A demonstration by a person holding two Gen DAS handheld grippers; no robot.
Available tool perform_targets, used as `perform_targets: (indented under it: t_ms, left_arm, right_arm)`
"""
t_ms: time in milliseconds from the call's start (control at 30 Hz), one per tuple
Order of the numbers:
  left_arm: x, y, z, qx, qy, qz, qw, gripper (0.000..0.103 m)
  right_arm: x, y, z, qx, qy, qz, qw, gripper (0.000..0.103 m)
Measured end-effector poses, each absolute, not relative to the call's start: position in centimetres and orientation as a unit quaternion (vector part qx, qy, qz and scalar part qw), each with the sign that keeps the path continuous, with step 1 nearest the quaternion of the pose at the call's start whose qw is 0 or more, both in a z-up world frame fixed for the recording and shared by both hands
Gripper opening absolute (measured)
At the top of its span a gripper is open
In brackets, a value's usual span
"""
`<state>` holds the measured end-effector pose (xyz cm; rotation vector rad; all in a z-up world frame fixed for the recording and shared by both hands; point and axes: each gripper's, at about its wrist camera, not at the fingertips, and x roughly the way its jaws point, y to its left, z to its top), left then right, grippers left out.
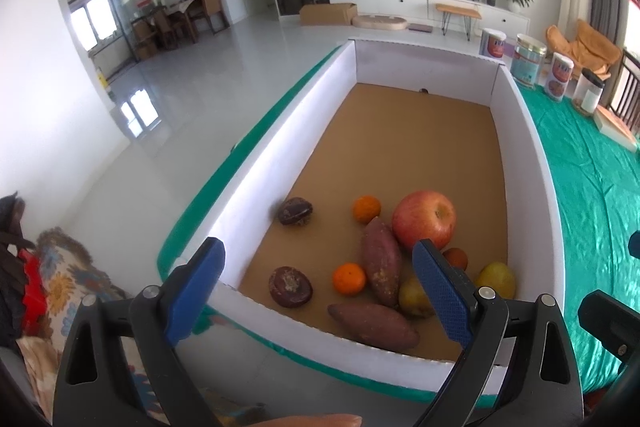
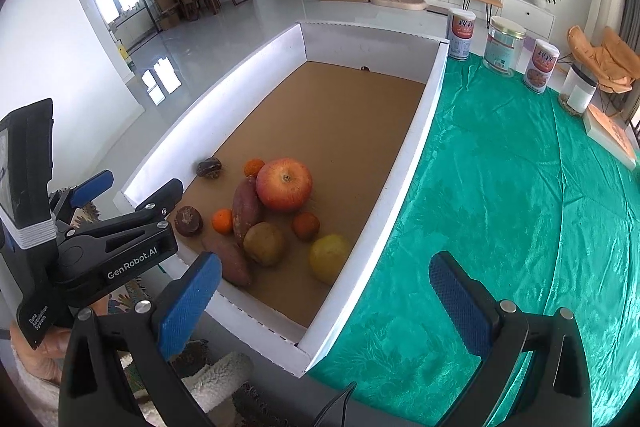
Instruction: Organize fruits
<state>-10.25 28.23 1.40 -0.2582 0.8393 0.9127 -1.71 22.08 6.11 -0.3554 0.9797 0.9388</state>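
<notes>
A white-walled cardboard box holds fruit at its near end: a red apple, two sweet potatoes, small oranges, two dark brown passion fruits, a brownish pear and a yellow fruit. My left gripper is open and empty above the box's near wall. My right gripper is open and empty over the near right corner. The left gripper's body also shows in the right wrist view.
A green cloth covers the table right of the box. Several cans and jars and a flat box stand at its far right. A patterned cushion lies near left.
</notes>
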Motion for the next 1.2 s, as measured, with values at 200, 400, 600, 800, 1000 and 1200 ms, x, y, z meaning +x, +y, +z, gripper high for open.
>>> perform_targets:
  t_ms: [200,400,600,800,1000,1200]
  left_arm:
    - [-10.2,28.2,1.6,-0.125,0.393,0.419,0.809,0.096]
    - [-10.1,28.6,1.5,-0.133,0.397,0.415,0.808,0.096]
    - [-9.6,28.1,1.4,-0.128,0.403,0.405,0.811,0.096]
    - [-9.8,28.1,1.5,-0.128,0.404,0.406,0.810,0.098]
    - [-10.3,27.9,1.2,-0.132,0.408,0.408,0.806,0.098]
    - [-10.1,27.4,1.1,-0.139,0.413,0.393,0.810,0.098]
  right_arm:
    - [-1.9,22.2,6.5,-0.165,0.451,0.423,0.768,0.103]
    - [-1.6,21.8,6.4,-0.156,0.453,0.418,0.772,0.103]
    - [-1.7,21.9,6.3,-0.154,0.456,0.421,0.769,0.103]
    - [-1.8,21.8,6.2,-0.150,0.461,0.419,0.767,0.103]
    - [-2.0,21.4,6.3,-0.146,0.465,0.418,0.767,0.103]
    - [-2.1,20.7,6.5,-0.131,0.469,0.419,0.766,0.103]
